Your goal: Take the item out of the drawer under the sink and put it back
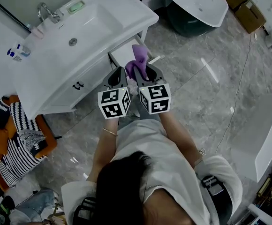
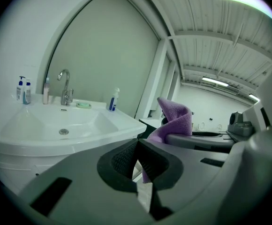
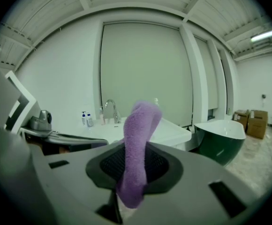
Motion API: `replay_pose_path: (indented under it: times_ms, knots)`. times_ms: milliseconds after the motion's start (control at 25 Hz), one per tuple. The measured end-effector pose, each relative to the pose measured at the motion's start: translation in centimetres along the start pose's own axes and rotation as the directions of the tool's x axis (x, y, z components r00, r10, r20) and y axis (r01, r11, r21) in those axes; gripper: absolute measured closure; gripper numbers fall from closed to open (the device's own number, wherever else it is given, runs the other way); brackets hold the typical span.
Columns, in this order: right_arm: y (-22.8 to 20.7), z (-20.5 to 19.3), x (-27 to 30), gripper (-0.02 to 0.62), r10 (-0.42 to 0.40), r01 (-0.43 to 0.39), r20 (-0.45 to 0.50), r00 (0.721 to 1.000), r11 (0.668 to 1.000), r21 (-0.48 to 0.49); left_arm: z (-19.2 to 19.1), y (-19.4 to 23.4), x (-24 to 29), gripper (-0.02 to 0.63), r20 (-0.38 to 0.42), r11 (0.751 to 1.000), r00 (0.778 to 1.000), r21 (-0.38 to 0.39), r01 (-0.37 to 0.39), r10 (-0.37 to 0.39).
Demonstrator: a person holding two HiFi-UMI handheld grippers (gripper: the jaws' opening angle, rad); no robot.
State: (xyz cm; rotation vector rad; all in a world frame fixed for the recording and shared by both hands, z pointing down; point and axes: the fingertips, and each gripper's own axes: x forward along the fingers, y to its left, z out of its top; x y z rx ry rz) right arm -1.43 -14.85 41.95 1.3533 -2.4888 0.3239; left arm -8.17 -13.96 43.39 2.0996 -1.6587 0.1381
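Two grippers are held side by side just in front of the vanity, above the open drawer (image 1: 121, 54) under the sink (image 1: 126, 14). The right gripper (image 1: 142, 72) has its fingers (image 3: 165, 167) closed narrowly on the purple cloth (image 3: 138, 142), which stands up out of the grip and droops a little below it, clear of the drawer. The left gripper (image 1: 119, 73) is just beside it, its fingers (image 2: 122, 159) together at the tips with nothing between them; the cloth shows only behind them. Judging from this, the taking-out half looks done and the putting-back half is in hand. The next move probably calls for lowering the right gripper over the drawer's open mouth, getting the cloth's loose end inside the walls, then letting go and pushing the drawer shut, perhaps with the empty left gripper. The overhanging sink edge sits directly above the drawer, so the approach likely has to come from the front, and the soft cloth could catch on the drawer's front lip. Around: a faucet (image 1: 47, 12), a soap dish (image 1: 76, 6) and pump bottles (image 1: 17, 51) on the sink top, a freestanding tub (image 1: 198, 7) to the right, cardboard boxes (image 1: 245, 9) beyond, and a chair (image 1: 46, 136) with striped fabric at left, all well apart from the drawer.
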Motion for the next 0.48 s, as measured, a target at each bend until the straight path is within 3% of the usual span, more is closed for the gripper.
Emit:
replay_pose_path:
  times_ms: [480]
  knots:
    - [0.24, -0.29, -0.21, 0.506, 0.011, -0.011, -0.004, 1.0, 1.0, -0.013, 0.24, -0.49, -0.21, 0.603, 0.007, 0.999, 1.0, 0.035, -0.004, 0.004]
